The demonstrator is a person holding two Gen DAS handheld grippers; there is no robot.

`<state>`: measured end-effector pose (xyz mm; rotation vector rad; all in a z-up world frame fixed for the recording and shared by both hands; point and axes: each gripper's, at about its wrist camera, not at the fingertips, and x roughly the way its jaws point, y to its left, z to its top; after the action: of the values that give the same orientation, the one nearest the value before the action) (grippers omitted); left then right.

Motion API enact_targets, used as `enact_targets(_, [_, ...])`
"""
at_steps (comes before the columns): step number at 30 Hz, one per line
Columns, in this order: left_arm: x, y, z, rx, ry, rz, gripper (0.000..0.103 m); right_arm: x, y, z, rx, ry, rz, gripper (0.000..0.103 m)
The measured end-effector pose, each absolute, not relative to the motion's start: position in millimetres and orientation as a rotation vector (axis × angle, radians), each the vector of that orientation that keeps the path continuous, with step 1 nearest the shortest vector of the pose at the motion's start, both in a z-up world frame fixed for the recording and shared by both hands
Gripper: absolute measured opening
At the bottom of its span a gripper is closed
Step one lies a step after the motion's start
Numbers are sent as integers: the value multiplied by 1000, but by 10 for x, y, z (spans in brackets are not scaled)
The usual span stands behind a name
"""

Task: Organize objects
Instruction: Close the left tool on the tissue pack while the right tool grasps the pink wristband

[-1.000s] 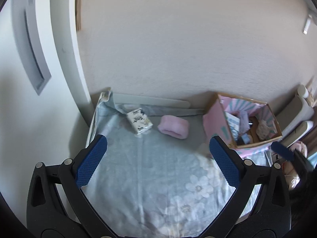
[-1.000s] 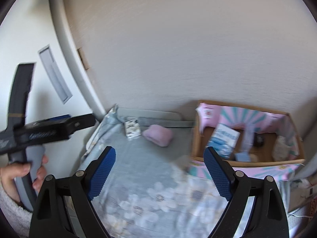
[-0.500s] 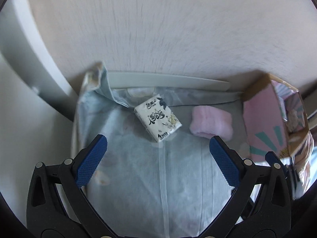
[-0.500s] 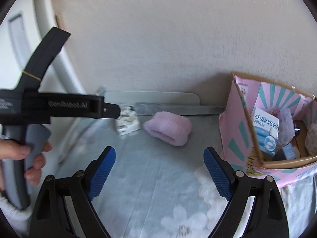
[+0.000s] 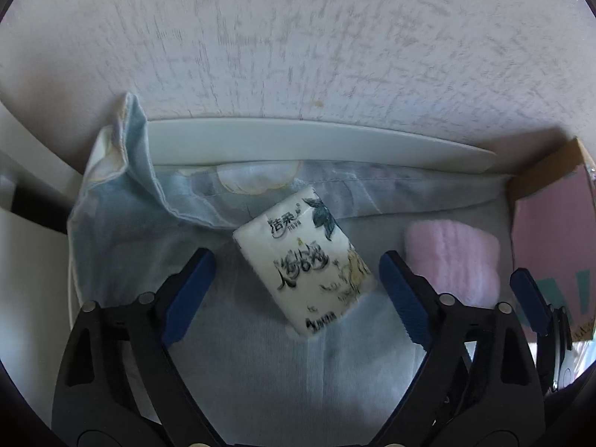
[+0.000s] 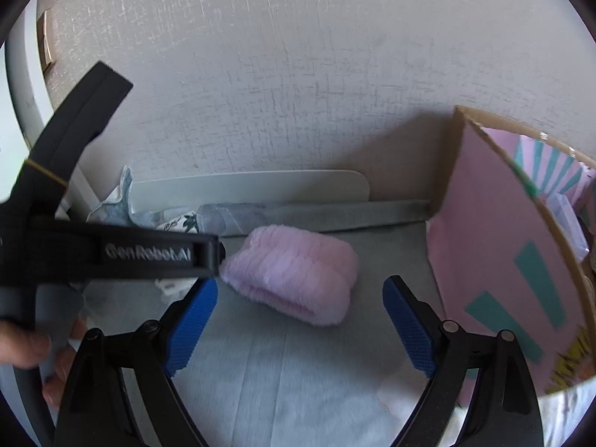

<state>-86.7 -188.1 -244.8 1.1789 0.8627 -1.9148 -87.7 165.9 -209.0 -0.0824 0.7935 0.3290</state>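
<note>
A white tissue pack (image 5: 303, 264) with black lettering lies tilted on the pale blue floral sheet (image 5: 260, 372). My left gripper (image 5: 298, 296) points down over it. Its jaws are closing, with the pack between the blue pads, and neither pad touches it. A pink fluffy cloth (image 6: 294, 279) lies to the pack's right. My right gripper (image 6: 301, 326) stands open just in front of the cloth, with nothing between its fingers. In the right wrist view the left gripper's black body (image 6: 111, 253) hides most of the pack (image 6: 182, 221).
A cardboard box (image 6: 503, 260) with pink and teal sides stands at the right, holding several small items. A white rail (image 5: 298, 141) runs along the textured wall behind the sheet. A person's hand (image 6: 22, 342) holds the left gripper's handle.
Both grippers have come down and forward toward the sheet. The left jaws have narrowed and now straddle the tissue pack. The pink cloth now sits close in front of the right gripper.
</note>
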Motion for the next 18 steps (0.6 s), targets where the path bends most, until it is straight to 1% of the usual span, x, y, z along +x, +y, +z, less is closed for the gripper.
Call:
enact_targets(1, [-886, -1884, -2443, 1180, 847, -1917, 83, -836, 1685, -2109, -86, 792, 337, 89])
enact_targets(3, [-917, -1883, -2427, 1186, 816, -1927, 68, -782, 1720, -2133, -99, 794, 336, 89])
enact_targets(6, [-935, -1885, -2414, 1194, 799, -1935, 63, -692, 1753, -2156, -102, 807, 342, 89])
enact_targets(9, [-904, -1876, -2405, 1186, 807, -1944, 62, -624, 1758, -2162, -101, 818, 352, 88])
enact_targets(10, [-891, -1870, -2401, 1183, 812, -1946, 61, -604, 1753, -2167, -100, 827, 356, 87])
enact_targets(11, [-884, -1864, -2398, 1182, 814, -1947, 61, -597, 1745, -2168, -98, 830, 361, 80])
enact_targets(12, [-879, -1857, -2393, 1183, 815, -1949, 61, -591, 1738, -2169, -98, 835, 365, 77])
enact_targets(15, [-866, -1833, -2370, 1183, 822, -1957, 61, -592, 1723, -2158, -114, 840, 360, 69])
enact_targets(17, [-853, -1818, -2344, 1177, 827, -1959, 61, -601, 1712, -2143, -125, 842, 350, 62])
enact_targets(18, [-843, -1809, -2325, 1172, 828, -1960, 61, -607, 1706, -2132, -125, 842, 350, 60])
